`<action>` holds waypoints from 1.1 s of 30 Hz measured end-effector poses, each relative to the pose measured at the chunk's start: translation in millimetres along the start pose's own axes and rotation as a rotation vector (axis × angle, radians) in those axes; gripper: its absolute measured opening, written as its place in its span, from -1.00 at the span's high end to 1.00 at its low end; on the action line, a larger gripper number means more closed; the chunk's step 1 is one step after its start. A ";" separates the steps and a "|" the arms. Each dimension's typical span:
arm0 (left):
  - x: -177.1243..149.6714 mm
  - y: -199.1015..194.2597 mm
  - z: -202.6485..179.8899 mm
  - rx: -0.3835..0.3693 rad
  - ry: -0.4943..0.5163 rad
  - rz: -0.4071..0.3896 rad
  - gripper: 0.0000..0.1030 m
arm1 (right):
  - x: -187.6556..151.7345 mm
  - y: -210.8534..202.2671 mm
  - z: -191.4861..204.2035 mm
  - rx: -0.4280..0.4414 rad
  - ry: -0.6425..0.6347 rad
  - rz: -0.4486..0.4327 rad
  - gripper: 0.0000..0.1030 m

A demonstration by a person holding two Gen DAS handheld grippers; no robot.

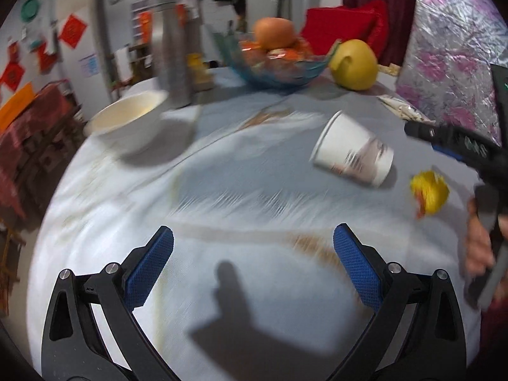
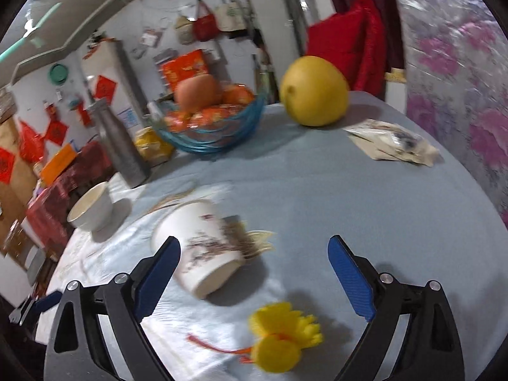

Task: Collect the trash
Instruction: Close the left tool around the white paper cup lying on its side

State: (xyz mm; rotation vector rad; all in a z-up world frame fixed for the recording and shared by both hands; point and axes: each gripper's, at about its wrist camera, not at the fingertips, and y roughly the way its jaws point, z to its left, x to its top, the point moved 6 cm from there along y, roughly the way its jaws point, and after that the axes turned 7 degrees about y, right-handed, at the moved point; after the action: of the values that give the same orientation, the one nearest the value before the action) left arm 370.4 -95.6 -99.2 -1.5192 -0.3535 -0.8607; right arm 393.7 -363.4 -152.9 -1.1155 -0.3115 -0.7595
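Behind tipped cup (image 2: 203, 247): bowl (image 2: 92, 206), flask (image 2: 119, 146), fruit bowl (image 2: 216, 133).

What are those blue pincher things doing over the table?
A person is clearing trash with a gripper in each hand. The right gripper hovers with jaws open over a white paper cup lying on its side and a crumpled yellow wrapper. The left gripper is open too, over bare tablecloth. Neither holds anything yet.

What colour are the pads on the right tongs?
Blue, textured pads, clearest in the right wrist view.
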 end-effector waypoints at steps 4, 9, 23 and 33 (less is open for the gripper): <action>20.9 41.0 -19.2 -0.020 0.013 0.032 -0.87 | 5.7 1.8 -13.7 -0.042 0.031 -0.022 -0.79; 16.9 46.9 -18.8 -0.159 -0.041 0.050 -0.87 | 0.8 14.3 -23.5 -0.033 0.079 0.033 -0.79; 13.5 48.4 -20.8 -0.149 -0.022 0.094 -0.87 | 16.8 53.3 -6.2 -0.128 0.024 0.073 -0.67; 8.8 22.4 -25.1 -0.143 0.018 0.024 -0.87 | -2.9 54.8 44.7 0.178 -0.129 0.243 -0.31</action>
State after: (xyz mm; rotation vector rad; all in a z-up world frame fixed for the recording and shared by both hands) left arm 383.8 -125.5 -111.1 -1.6432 -0.2646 -0.8956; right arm 435.5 -310.0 -173.2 -1.0132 -0.3387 -0.4373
